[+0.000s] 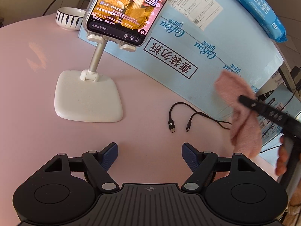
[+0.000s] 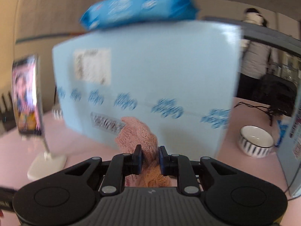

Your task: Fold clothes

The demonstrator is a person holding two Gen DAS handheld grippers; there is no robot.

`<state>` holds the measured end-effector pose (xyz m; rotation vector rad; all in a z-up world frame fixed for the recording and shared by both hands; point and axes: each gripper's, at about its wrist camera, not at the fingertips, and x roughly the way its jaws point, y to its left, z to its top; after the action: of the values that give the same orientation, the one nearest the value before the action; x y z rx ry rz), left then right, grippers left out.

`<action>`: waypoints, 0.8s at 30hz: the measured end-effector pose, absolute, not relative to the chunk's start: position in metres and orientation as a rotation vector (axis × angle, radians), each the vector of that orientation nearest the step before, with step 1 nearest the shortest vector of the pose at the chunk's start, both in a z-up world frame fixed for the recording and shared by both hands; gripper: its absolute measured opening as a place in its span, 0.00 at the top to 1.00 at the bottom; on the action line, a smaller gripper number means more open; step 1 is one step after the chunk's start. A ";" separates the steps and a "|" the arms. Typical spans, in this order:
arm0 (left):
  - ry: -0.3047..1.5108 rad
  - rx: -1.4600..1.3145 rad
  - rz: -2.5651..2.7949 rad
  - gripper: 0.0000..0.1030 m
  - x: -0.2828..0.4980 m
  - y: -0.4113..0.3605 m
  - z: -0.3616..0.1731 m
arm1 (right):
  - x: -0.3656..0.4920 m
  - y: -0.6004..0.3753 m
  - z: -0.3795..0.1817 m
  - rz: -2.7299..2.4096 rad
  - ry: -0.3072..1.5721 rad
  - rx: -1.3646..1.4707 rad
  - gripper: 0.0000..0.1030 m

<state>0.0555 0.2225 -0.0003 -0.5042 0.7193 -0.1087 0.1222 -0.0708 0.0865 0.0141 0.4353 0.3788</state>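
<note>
A small pink knitted garment [image 2: 140, 138] is pinched between the blue pads of my right gripper [image 2: 150, 156], which is shut on it and holds it up above the pink table. In the left wrist view the same pink garment [image 1: 242, 113] hangs from the right gripper [image 1: 244, 99] at the right, in front of the blue box. My left gripper [image 1: 150, 155] is open and empty, low over the pink table [image 1: 146, 131], with its jaws wide apart. The right wrist view is blurred by motion.
A large light-blue carton [image 1: 207, 43] stands at the back with a blue wipes pack [image 1: 257, 5] on top. A phone [image 1: 128, 9] sits on a white stand [image 1: 86, 96]. A black cable [image 1: 180, 118] lies on the table. Striped bowls [image 1: 68, 17] [image 2: 255, 141] stand at either side.
</note>
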 end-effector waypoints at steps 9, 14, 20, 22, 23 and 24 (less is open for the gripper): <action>0.730 -0.431 -0.378 0.25 0.049 0.196 0.008 | 0.125 -0.105 0.080 0.305 0.527 0.129 0.61; 0.654 -0.202 -0.444 0.21 0.033 0.158 0.017 | 0.101 -0.155 0.075 0.222 0.608 0.225 0.51; 0.756 -0.274 -0.423 0.18 0.067 0.139 0.024 | 0.042 -0.231 0.073 0.167 0.701 0.252 0.43; 0.855 -0.236 -0.483 0.18 0.079 0.121 0.022 | 0.021 -0.253 0.071 0.150 0.717 0.264 0.41; 0.885 -0.215 -0.497 0.16 0.082 0.114 0.021 | 0.010 -0.264 0.069 0.141 0.726 0.268 0.41; 0.883 -0.170 -0.481 0.16 0.083 0.104 0.023 | -0.001 -0.275 0.066 0.129 0.738 0.262 0.41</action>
<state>0.0830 0.1039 0.0230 -0.1699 0.8829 -0.4814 -0.0008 -0.2747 0.0658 0.2616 0.7378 0.1286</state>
